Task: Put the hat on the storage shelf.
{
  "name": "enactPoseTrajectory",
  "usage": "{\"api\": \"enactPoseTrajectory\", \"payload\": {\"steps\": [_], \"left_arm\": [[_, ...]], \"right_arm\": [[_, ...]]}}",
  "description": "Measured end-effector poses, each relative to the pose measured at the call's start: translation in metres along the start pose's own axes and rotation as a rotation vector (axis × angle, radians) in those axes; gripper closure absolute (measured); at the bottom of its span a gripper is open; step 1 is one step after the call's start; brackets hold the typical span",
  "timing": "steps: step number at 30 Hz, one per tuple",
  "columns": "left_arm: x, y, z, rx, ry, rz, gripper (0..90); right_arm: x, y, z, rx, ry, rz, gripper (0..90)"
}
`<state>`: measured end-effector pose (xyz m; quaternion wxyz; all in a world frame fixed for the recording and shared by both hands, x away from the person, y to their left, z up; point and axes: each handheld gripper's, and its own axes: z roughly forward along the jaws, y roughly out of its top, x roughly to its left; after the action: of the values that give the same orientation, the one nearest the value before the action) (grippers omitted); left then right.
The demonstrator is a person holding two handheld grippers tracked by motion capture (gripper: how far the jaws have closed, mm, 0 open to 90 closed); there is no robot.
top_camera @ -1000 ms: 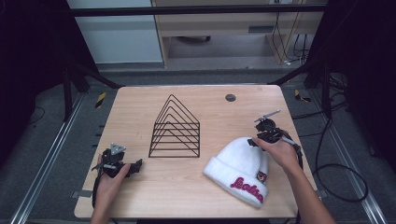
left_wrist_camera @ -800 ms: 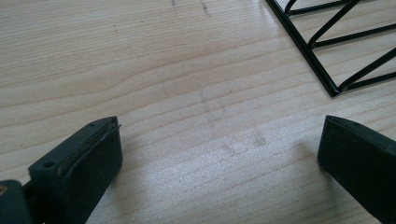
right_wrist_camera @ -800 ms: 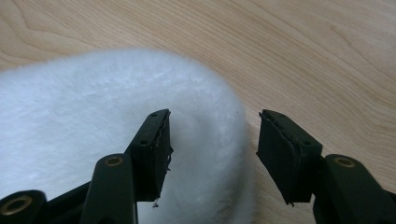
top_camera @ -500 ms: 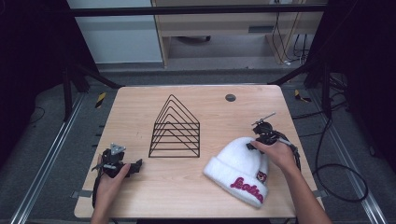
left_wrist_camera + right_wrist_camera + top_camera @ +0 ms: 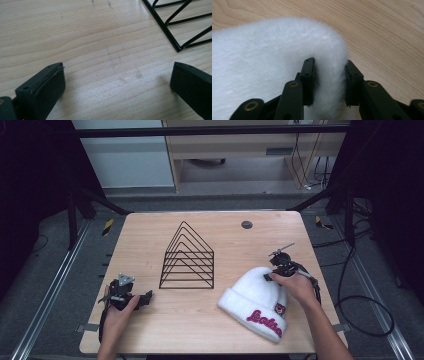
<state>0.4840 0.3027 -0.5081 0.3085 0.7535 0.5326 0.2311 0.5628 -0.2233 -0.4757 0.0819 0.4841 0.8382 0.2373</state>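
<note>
One white fuzzy beanie (image 5: 255, 295) with unreadable red script, right hand-held gripper (image 5: 329, 82) just clamping its crown, left hand-held gripper (image 5: 117, 80) apart.

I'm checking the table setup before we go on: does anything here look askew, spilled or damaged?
Nothing stands out. The white beanie lies flat on the table, its edge pinched in the right gripper, whose jaws have just been closing. The wire rack stands upright. The left gripper rests open.

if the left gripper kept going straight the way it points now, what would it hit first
Probably the black wire rack. The left gripper rests open on the light wooden table, jaws wide apart with bare wood between them, and the rack's corner lies just ahead, slightly to one side, so it might only clip it.
</note>
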Motion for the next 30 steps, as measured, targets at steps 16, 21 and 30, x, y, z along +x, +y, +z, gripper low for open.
{"api": "enactPoseTrajectory", "payload": {"steps": [16, 21, 30], "left_arm": [[-0.001, -0.002, -0.002, -0.002, -0.022, 0.028, 0.0], [0.004, 0.002, -0.018, -0.047, 0.001, 0.030, 4.4], [0.016, 0.025, -0.063, -0.175, 0.021, 0.016, 5.2]], "right_arm": [[0.042, -0.005, -0.062, -0.233, -0.072, -0.186, 82.7], [0.069, -0.005, -0.093, -0.359, -0.049, -0.265, 83.1], [0.104, -0.001, -0.126, -0.484, 0.004, -0.368, 83.6]]}}
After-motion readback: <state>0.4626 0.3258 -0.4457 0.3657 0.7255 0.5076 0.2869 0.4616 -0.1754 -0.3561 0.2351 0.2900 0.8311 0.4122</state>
